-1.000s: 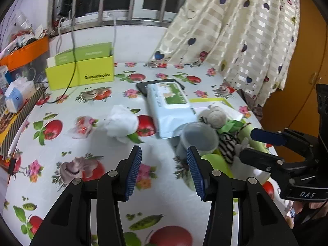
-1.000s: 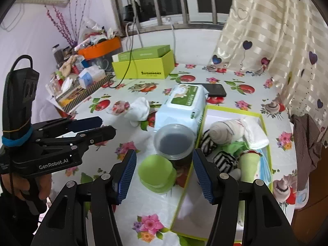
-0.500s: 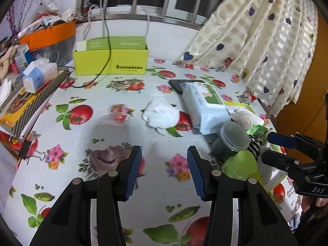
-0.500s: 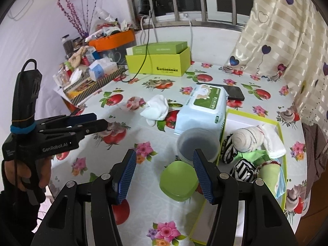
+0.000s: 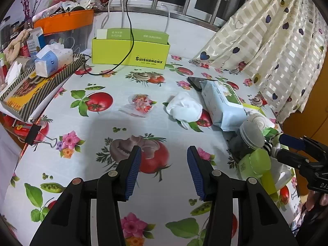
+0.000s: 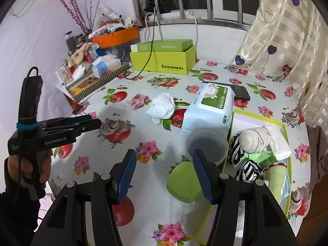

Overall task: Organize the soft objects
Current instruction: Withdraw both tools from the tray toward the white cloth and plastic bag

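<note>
A crumpled white cloth lies mid-table, next to a small clear packet with pink print. The green-rimmed tray at the right holds rolled socks, striped and green ones among them. My left gripper is open and empty over the tablecloth, short of the white cloth; the right wrist view shows it from the side. My right gripper is open and empty beside the tray, with its fingers showing at the right edge of the left wrist view.
A wet-wipes pack and a phone lie behind the tray. A grey tub and a green lid sit by the tray's left rim. A yellow-green box and a cluttered striped tray stand at the back left.
My left gripper has moved left, away from the tray and tub, and now faces the open tablecloth before the white cloth. The right gripper drew back slightly. Both stay open.
</note>
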A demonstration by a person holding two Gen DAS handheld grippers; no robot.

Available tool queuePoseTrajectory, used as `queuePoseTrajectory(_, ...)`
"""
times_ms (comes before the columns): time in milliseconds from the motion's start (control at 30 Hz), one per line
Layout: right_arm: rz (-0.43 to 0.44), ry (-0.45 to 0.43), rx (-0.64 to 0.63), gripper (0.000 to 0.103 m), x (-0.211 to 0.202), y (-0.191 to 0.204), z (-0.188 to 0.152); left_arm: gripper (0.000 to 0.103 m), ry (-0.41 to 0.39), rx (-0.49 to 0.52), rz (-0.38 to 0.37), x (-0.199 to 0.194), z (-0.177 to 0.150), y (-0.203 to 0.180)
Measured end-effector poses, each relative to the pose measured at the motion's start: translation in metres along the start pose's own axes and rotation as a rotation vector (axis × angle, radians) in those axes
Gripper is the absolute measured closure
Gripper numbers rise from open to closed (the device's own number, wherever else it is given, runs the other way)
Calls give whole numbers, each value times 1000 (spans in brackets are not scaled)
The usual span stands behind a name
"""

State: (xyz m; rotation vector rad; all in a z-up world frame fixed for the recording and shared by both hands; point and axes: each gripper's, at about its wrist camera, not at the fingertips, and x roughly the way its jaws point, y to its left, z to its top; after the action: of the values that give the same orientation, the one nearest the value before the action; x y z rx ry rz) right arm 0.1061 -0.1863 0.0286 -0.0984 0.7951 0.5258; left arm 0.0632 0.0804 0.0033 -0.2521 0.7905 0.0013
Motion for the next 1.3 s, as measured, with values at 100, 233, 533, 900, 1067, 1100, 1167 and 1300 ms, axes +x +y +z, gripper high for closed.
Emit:
queuePoseTrajectory(100,2,5,-8,46,2,2,1,56,-2,-9,5,-1,-2,8)
queuePoseTrajectory(233,5,14,-18,46,7,6,5,56,-4,-38,34,-3,-4,24)
queuePoseTrajectory(533,30,31,-57,41,19,25,13,56,-25,-49,64,-10,-4,36)
queuePoseTrajectory(900,26,53,-98,39,32,47,24,56,-47,-35,57,-14,-1,39)
queuePoseTrajectory(1067,33,64,-114,38,40,58,29,56,-49,-30,52,-14,1,42)
queuePoseTrajectory(1100,35,65,-114,38,41,60,30,56,-49,-30,52,-14,1,42)
queuePoseTrajectory(1167,34,65,-114,38,42,62,31,55,-49,-33,50,-14,1,42)
queuePoseTrajectory(1300,34,61,-109,38,42,65,33,56,-53,-45,35,-20,2,41)
